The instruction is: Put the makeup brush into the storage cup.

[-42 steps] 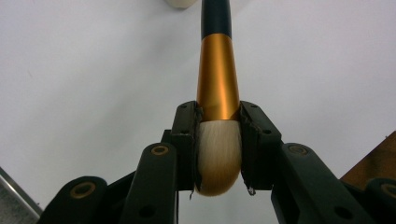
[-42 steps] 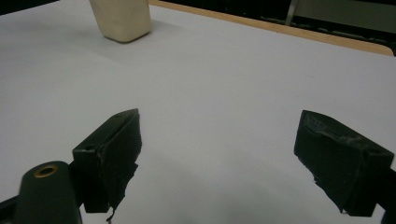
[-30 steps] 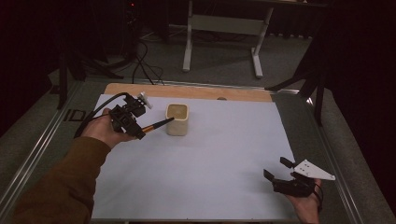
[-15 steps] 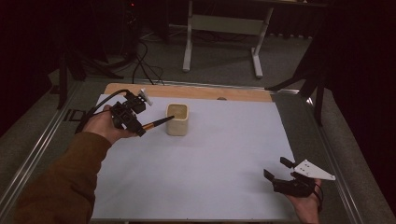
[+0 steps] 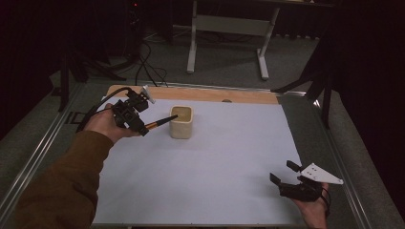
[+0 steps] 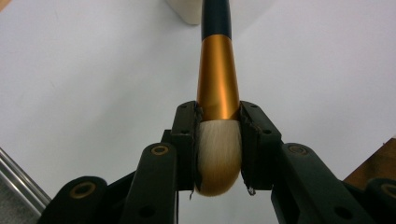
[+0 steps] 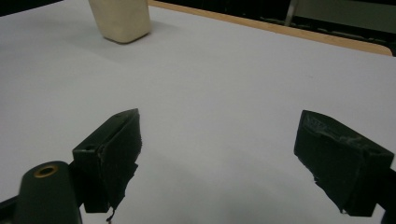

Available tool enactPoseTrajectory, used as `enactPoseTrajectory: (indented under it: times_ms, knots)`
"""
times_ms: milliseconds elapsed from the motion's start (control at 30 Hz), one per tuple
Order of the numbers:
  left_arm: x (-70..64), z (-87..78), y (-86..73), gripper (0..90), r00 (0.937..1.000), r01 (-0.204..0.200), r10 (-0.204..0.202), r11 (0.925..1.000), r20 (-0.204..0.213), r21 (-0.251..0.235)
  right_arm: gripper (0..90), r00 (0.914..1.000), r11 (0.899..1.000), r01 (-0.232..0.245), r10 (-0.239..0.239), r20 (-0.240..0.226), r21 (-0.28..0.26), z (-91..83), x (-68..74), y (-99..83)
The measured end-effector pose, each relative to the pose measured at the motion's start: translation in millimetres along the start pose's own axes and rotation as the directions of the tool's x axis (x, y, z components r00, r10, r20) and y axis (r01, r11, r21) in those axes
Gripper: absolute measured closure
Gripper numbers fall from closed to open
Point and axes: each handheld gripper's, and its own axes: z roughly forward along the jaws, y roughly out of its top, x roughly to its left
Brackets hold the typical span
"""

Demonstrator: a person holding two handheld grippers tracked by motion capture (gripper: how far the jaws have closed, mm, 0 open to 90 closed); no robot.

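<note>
A beige cup stands upright on the white sheet at the far left of centre. My left gripper hovers just left of it, shut on a makeup brush. In the left gripper view the jaws pinch the pale bristles and the base of the gold ferrule of the brush, my left gripper pointing its dark handle at the cup. The handle's tip reaches the cup's near-left rim. My right gripper rests open near the front right corner, with nothing between its pads.
The white sheet covers most of the table. A wooden strip runs along its far edge, and metal rails border the sides. Beyond the table stand a metal frame and floor cables. The cup lies far ahead of my right gripper.
My left hand has shifted slightly toward the far side with the brush, so the handle tip sits higher against the cup. The right gripper has not moved.
</note>
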Motion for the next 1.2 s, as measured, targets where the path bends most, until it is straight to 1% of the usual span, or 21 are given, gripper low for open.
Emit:
enactPoseTrajectory:
  times_ms: [267,300,600,833,1100,1200]
  knots:
    - [1.5,-3.2,4.0,70.2,1.0,0.0,0.0,1.0,-0.007,-0.002,14.4,1.0,1.0,-0.002,0.002,0.0,0.0,-0.1,0.0,0.1]
    - [1.5,-3.3,5.3,70.2,0.9999,-0.003,0.003,1.0,-0.012,-0.003,14.3,1.0,1.0,-0.001,0.001,0.0,0.0,-0.1,0.0,0.0]
    - [4.9,-5.5,13.9,70.3,0.9999,-0.006,0.006,1.0,-0.013,0.002,14.4,1.0,1.0,-0.001,0.001,0.0,0.0,-0.1,-0.2,0.0]
    - [8.0,-7.7,20.8,70.2,0.9998,0.001,-0.001,1.0,-0.021,-0.002,14.3,1.0,1.0,-0.001,0.001,0.0,-0.001,-0.2,-0.3,0.0]
    - [10.5,-8.0,26.0,70.2,0.9998,0.004,-0.004,1.0,-0.019,0.001,14.4,1.0,1.0,-0.001,0.001,-0.001,0.001,-0.1,-0.3,-0.1]
    - [9.7,-7.1,28.2,70.2,0.9998,-0.002,0.002,1.0,-0.019,0.001,14.4,1.0,1.0,-0.003,0.003,-0.001,0.0,-0.1,-0.7,-0.1]
